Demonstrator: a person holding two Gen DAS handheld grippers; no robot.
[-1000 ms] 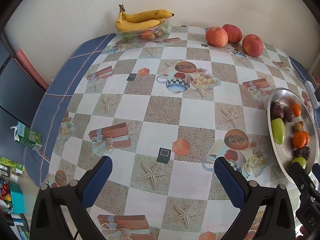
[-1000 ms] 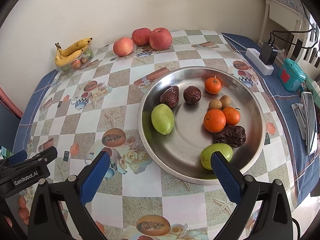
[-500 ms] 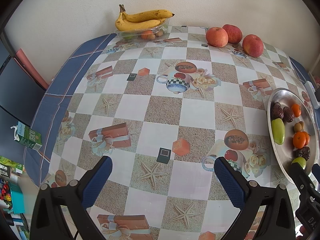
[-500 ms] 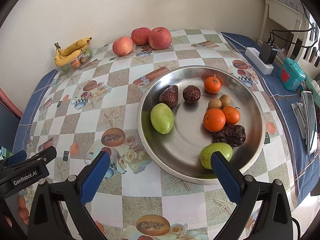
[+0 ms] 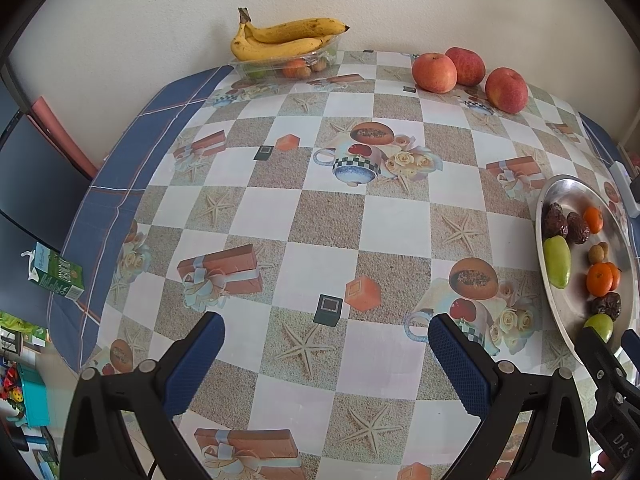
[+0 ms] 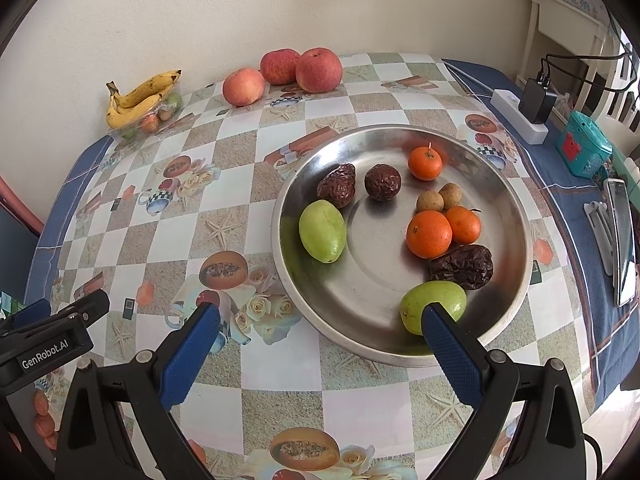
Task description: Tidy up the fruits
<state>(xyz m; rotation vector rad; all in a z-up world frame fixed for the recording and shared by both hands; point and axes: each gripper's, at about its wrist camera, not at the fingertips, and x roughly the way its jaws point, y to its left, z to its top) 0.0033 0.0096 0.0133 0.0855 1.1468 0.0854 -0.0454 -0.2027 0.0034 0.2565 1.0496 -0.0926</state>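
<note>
A steel plate (image 6: 516, 216) holds two green fruits (image 6: 322, 231), three small oranges (image 6: 428, 234), three dark wrinkled dates (image 6: 462, 267) and two small brown fruits (image 6: 430, 201). Three apples (image 6: 319, 69) and a banana bunch (image 6: 138, 98) on a clear tray sit by the back wall. My right gripper (image 6: 320, 322) is open and empty, above the plate's near rim. My left gripper (image 5: 326, 338) is open and empty over the tablecloth, left of the plate (image 5: 560, 196). The apples (image 5: 434, 72) and bananas (image 5: 286, 38) also show in the left wrist view.
The table has a patterned checked cloth with blue borders. A white power strip with a black plug (image 6: 520, 114), a teal box (image 6: 584, 144) and a phone (image 6: 622, 236) lie at the right. A green carton (image 5: 56, 272) lies beyond the left table edge.
</note>
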